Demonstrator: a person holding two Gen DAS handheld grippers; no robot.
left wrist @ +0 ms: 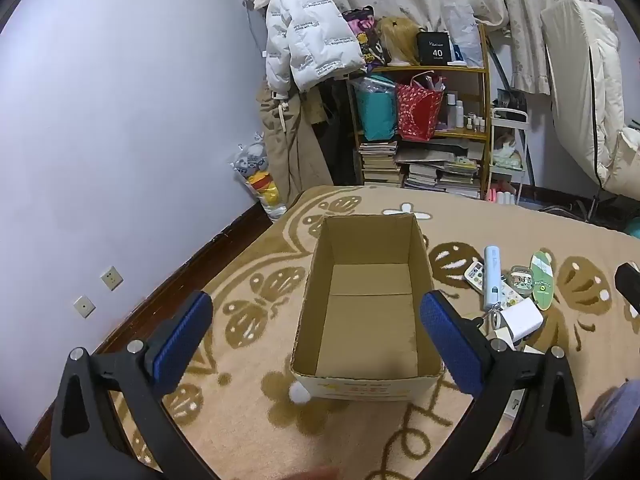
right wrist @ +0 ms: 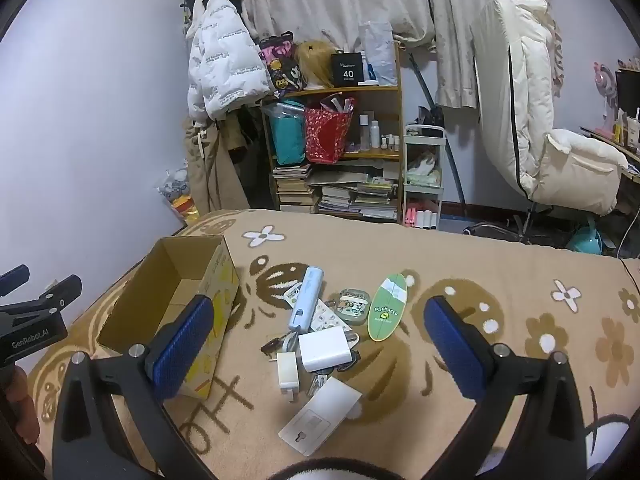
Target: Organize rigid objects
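My left tongs stood spread as wide as they go, holding nothing, their blue pads hanging on either side of the open cardboard box without touching it. The box sat upright on the bed's tan flowered blanket, its inside bare, its printed near wall facing me. My right tongs were just as wide and just as empty, hovering over the small heap of rigid things that lay on the blanket just right of the box. In that heap, a pale blue stick-shaped device lay at the far left with its near end resting over a patterned remote. Right of those sat a small round-cornered case with cartoon figures, and farther right, a little apart, a green surfboard-shaped piece printed with lettering. Nearer to me a large white charger block lay on top of some keys, touching a smaller cream plug at its left. Nearest of all was a flat white card lying tilted, one corner toward the plug. From the right-hand view I could see the dark frame of my left tool at the left edge, beside the box. Beyond the bed's far side stood a wooden shelf crowded with bags, bottles and stacked books, a white puffer jacket hanging to its left, and a cream padded chair off to the right.
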